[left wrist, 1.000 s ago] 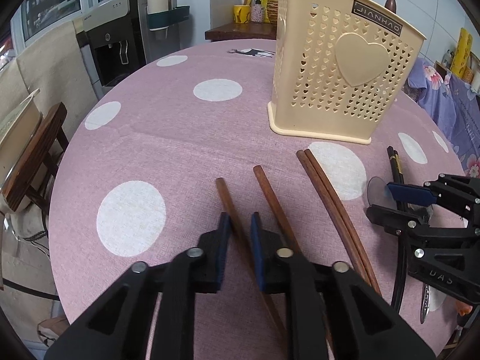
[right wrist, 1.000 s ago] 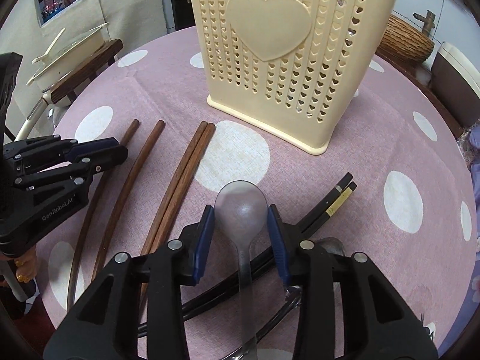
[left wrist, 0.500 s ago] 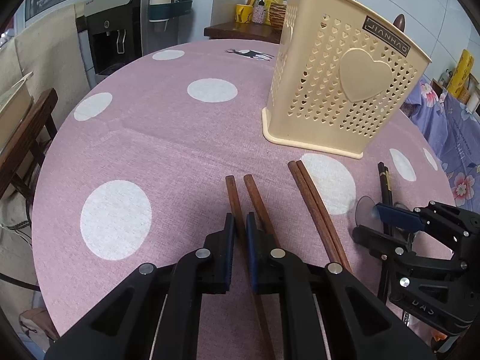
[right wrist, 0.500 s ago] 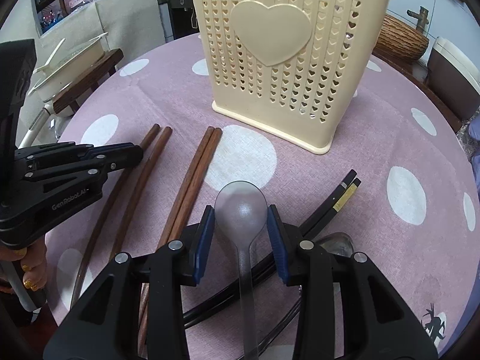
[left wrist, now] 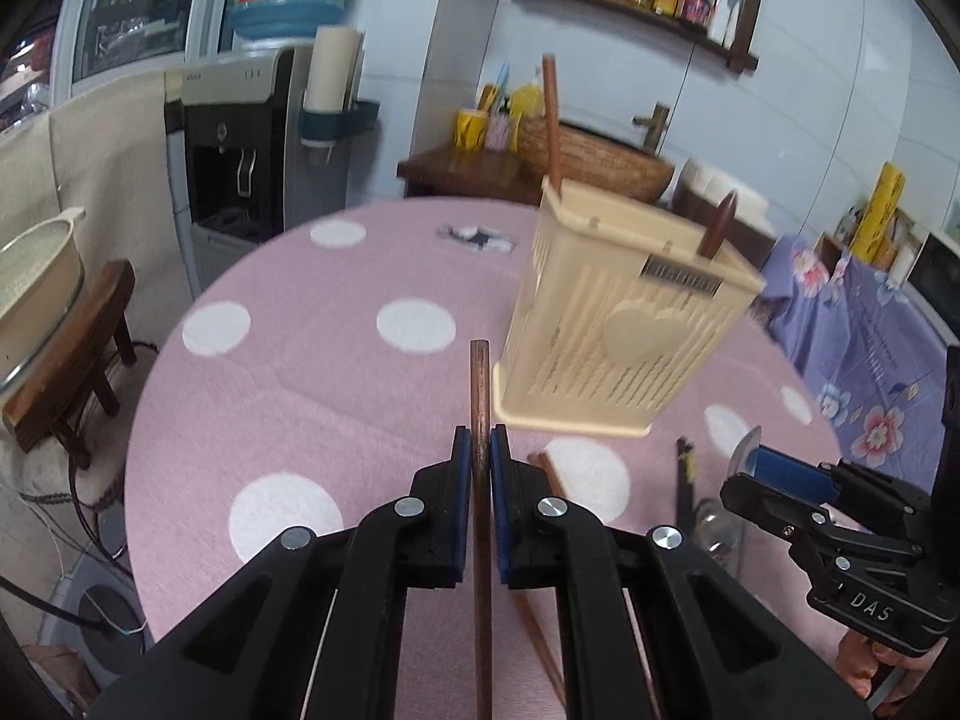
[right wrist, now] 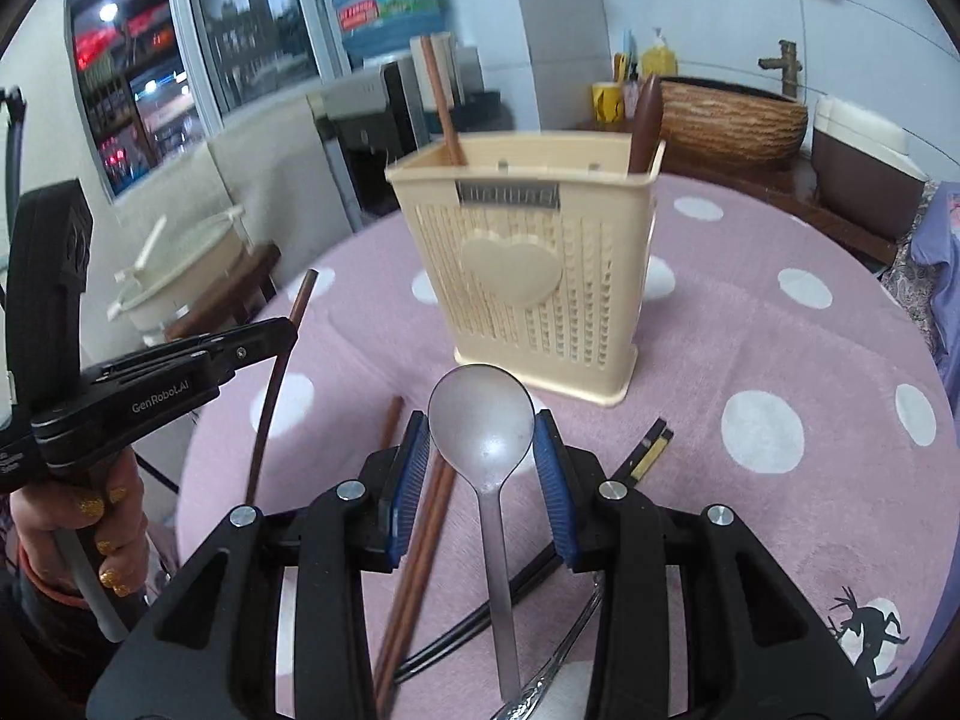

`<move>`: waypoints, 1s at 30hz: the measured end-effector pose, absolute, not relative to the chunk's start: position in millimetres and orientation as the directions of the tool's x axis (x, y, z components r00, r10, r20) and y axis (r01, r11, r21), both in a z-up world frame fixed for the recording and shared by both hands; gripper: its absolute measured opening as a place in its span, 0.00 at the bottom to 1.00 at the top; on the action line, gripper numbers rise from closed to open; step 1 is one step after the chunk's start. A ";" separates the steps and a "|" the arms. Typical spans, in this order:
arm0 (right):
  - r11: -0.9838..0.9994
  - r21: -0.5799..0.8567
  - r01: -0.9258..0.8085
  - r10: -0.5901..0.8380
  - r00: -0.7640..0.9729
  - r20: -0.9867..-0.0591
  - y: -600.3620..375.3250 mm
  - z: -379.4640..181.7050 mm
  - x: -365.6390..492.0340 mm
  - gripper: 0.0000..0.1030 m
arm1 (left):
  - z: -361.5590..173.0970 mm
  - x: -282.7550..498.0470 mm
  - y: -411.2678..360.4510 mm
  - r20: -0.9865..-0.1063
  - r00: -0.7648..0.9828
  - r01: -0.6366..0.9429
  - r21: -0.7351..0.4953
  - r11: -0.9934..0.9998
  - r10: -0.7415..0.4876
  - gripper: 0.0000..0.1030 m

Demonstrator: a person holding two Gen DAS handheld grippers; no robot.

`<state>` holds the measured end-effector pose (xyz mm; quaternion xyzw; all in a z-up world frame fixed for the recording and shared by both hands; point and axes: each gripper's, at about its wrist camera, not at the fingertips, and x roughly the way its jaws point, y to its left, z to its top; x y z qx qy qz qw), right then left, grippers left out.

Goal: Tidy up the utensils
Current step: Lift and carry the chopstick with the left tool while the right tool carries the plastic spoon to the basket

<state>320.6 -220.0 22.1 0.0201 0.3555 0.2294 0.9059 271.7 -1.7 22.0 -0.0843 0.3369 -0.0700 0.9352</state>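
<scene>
My left gripper (left wrist: 479,468) is shut on brown wooden chopsticks (left wrist: 480,396) and holds them above the pink dotted table (left wrist: 336,408); it also shows in the right wrist view (right wrist: 282,333). My right gripper (right wrist: 482,438) is shut on a steel spoon (right wrist: 483,420), lifted off the table; it also shows in the left wrist view (left wrist: 750,462). The cream utensil basket (right wrist: 528,276) stands ahead with a chopstick (right wrist: 441,102) and a brown handle (right wrist: 645,120) in it. It also shows in the left wrist view (left wrist: 624,330).
A brown chopstick pair (right wrist: 420,534), black chopsticks (right wrist: 642,456) and another steel utensil (right wrist: 564,654) lie on the table. A wooden stool (left wrist: 78,354) with a pot stands left of the table. A water dispenser (left wrist: 240,138) and a woven basket (left wrist: 594,156) stand behind.
Both grippers have risen off the table. The left one closed on the chopsticks and lifted them; the right one lifted the spoon. The basket now appears farther and lower.
</scene>
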 end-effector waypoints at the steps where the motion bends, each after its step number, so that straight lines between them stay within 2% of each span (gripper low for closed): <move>1: 0.894 0.204 -0.399 0.433 0.651 -0.623 -220.7 27.9 318.8 0.36 | 29.5 269.2 -0.4 -0.600 0.777 0.077 -0.209 0.975 -0.190 0.07; 8: 0.885 0.245 -0.396 0.462 0.683 -0.566 -233.4 49.3 308.2 0.35 | 58.6 258.9 2.8 -0.521 0.831 0.095 -0.214 0.972 -0.196 0.07; 30: 0.875 0.274 -0.399 0.484 0.707 -0.516 -234.7 61.0 302.1 0.35 | 90.9 248.2 6.3 -0.429 0.878 0.127 -0.218 0.968 -0.212 0.07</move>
